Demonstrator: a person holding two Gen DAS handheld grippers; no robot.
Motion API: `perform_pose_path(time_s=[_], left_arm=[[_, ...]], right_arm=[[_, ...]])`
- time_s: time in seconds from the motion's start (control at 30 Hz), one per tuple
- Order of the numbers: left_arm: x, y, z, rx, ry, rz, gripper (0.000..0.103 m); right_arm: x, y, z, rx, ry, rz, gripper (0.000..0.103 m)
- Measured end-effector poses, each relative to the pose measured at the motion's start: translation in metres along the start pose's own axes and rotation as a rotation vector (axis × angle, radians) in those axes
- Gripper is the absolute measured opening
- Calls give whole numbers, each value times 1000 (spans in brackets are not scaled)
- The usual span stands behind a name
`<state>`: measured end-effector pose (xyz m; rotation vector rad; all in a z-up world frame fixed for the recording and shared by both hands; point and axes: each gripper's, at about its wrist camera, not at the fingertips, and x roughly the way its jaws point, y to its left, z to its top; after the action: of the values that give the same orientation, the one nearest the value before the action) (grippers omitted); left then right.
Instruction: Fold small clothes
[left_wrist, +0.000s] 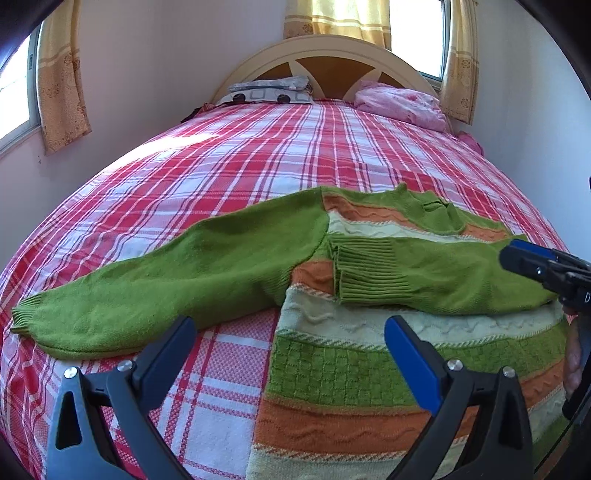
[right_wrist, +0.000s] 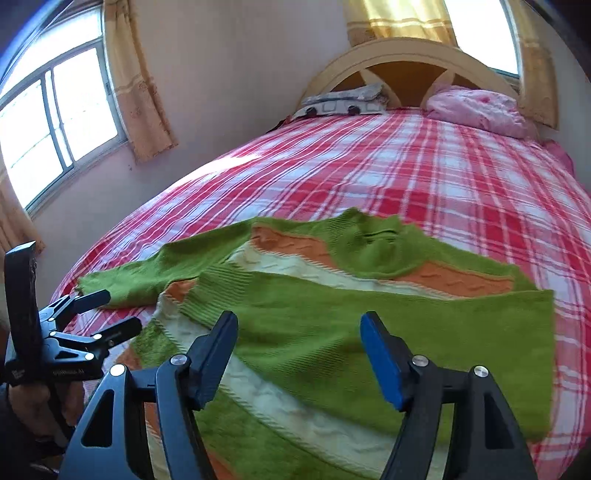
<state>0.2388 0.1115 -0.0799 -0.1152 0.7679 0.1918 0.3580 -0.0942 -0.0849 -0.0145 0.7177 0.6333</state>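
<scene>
Left view only: sweater (left_wrist: 369, 266) left sleeve (left_wrist: 155, 288) fully outstretched.

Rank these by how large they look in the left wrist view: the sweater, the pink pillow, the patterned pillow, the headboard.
1. sweater, by far the largest, though it is nearest the camera.
2. headboard.
3. pink pillow and patterned pillow look about alike; not ranked.

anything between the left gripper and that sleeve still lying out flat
Nothing visible. The left gripper is open just short of the outstretched sleeve, with only bedsheet between them. The other sleeve is already folded across the sweater.
</scene>
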Motion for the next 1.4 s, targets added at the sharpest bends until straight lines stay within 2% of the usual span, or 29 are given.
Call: perform_pose_path(time_s=[0.1, 0.23, 0.27, 0.33, 0.4, 0.47, 0.5, 0.53, 0.57, 0.67, 0.77, 0.9, 1.0, 1.1, 1.17, 1.2, 1.23, 1.4], left_arm=[[5, -8, 9, 0, 14, -51, 102], [27, -24, 22, 33, 55, -85, 87], [34, -28, 23, 40, 71, -86, 80], [50, -37, 26, 51, 110, -97, 73], [66, -43, 25, 61, 145, -84, 61], [74, -46, 22, 54, 173, -85, 38], [75, -46, 21, 51, 170, -66, 31], [73, -46, 20, 59, 150, -50, 18], [71, -46, 19, 65, 135, -47, 9], [61, -36, 19, 33, 109, -38, 4], [51, -24, 19, 7, 71, -13, 3], [57, -15, 11, 14, 106, -27, 3], [56, -15, 9, -5, 98, -57, 5], [57, -15, 15, -42, 94, -85, 26], [56, -16, 18, -51, 80, -122, 54], [55, -18, 19, -48, 67, -126, 60], [55, -21, 20, -41, 59, -124, 65], [67, -32, 22, -26, 76, -137, 62]], right_arm=[[-28, -48, -13, 90, -55, -90, 70], [-58, -102, -44, 201, -130, -176, 70], [-63, -114, -52, 246, -144, -163, 70], [-75, -137, -63, 367, -188, -110, 71], [-86, -155, -71, 460, -236, -100, 77], [-89, -165, -74, 511, -262, -88, 77], [-90, -168, -75, 522, -261, -86, 77], [-88, -168, -76, 522, -258, -77, 77], [-88, -167, -75, 517, -259, -71, 77], [-88, -162, -74, 486, -264, -76, 77], [-91, -154, -72, 455, -272, -84, 78], [-83, -133, -63, 338, -231, -79, 80], [-73, -123, -62, 295, -199, -86, 80], [-70, -126, -66, 315, -189, -113, 80], [-71, -130, -68, 336, -195, -114, 81], [-71, -132, -69, 347, -198, -118, 81], [-72, -133, -70, 355, -200, -118, 81], [-70, -133, -72, 358, -193, -125, 81]])
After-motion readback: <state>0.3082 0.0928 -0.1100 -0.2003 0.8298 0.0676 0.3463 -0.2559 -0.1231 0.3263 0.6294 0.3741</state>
